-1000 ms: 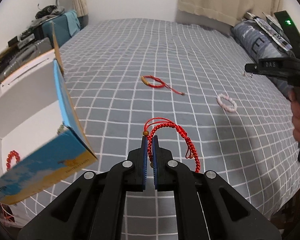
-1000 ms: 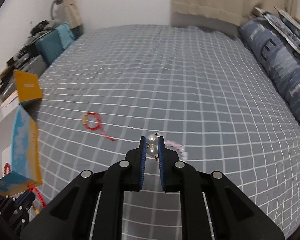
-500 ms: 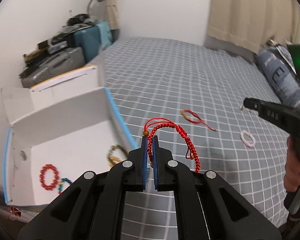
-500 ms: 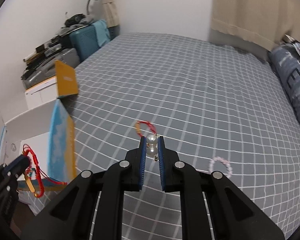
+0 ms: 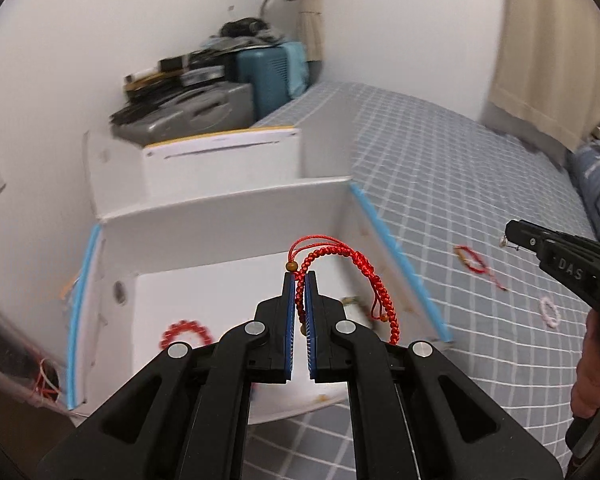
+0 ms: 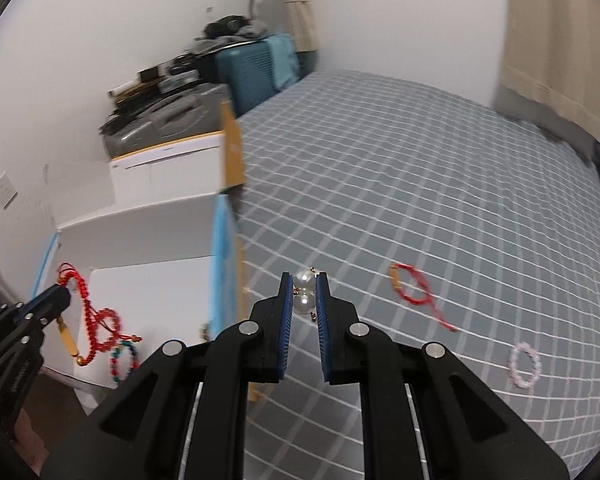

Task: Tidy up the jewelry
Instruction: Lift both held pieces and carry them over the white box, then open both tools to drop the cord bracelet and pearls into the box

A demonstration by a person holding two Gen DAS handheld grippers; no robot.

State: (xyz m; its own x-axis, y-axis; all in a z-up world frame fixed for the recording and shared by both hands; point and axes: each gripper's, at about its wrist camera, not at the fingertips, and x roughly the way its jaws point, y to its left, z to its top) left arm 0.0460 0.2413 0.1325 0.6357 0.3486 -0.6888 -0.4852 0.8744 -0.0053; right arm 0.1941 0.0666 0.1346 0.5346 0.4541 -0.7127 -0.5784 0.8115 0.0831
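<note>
Box (image 5: 228,216), white w/ blue edges, sits open at bed's (image 5: 440,184) left side. L gripper (image 5: 299,280) hangs above it, clamped on a red braided cord bracelet (image 5: 340,256) whose loop dangles over box interior. Inside box: red bead bracelet (image 5: 187,333). R gripper (image 6: 305,284) is over bed nr box wall, pinching a pearl piece (image 6: 304,292). On bedspread, well apart from box: red string bracelet (image 6: 414,292) & pink bead bracelet (image 6: 525,364).
</note>
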